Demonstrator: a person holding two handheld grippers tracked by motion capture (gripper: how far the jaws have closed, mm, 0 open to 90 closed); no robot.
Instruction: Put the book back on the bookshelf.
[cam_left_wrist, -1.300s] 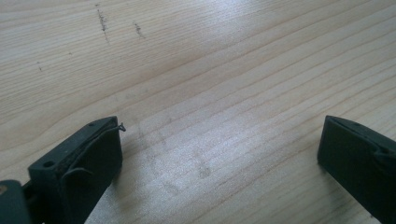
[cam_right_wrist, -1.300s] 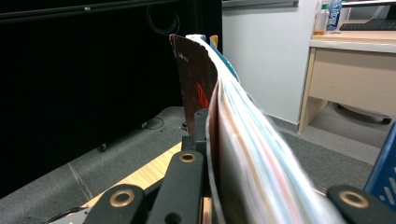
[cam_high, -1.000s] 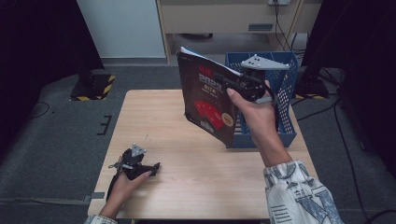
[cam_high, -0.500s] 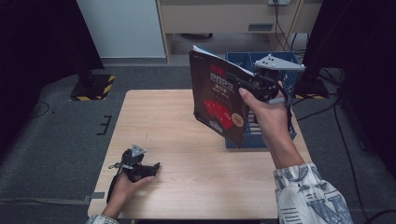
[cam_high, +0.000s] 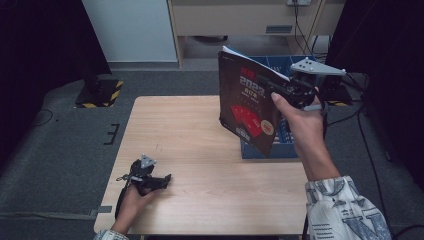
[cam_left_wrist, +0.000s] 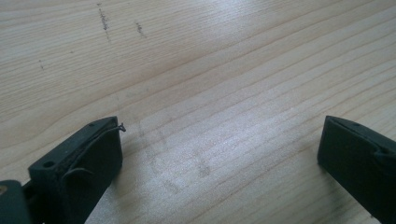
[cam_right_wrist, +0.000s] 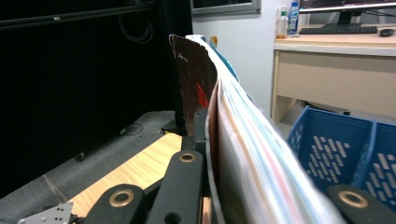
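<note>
Since the earlier frames the book (cam_high: 247, 107) has travelled to the right across the high view, carried along in the right gripper (cam_high: 280, 90), and now hangs in the air in front of the blue basket (cam_high: 284, 145) instead of over the middle of the tabletop (cam_high: 200, 150). It is a thick paperback with a dark cover bearing red shapes and pale lettering, held roughly upright and tilted, its lower corner down near the basket's front wall; whether it touches the wall cannot be told. The right gripper's jaws are clamped on the book at its right edge, with the person's right hand (cam_high: 302, 125) wrapped round the gripper body below the grey three-cornered plate. In the right gripper view the book (cam_right_wrist: 243, 135) rises between the two black jaws, cover to the left, pages fanning to the right, with the basket (cam_right_wrist: 341, 149) beyond. The basket stands at the far right edge of the tabletop. Well apart, near the front left corner, the left gripper (cam_high: 159, 181) rests low on the wood in the person's left hand (cam_high: 132, 197); in the left gripper view its jaws stand spread wide over bare tabletop (cam_left_wrist: 210, 84), with nothing between them
</note>
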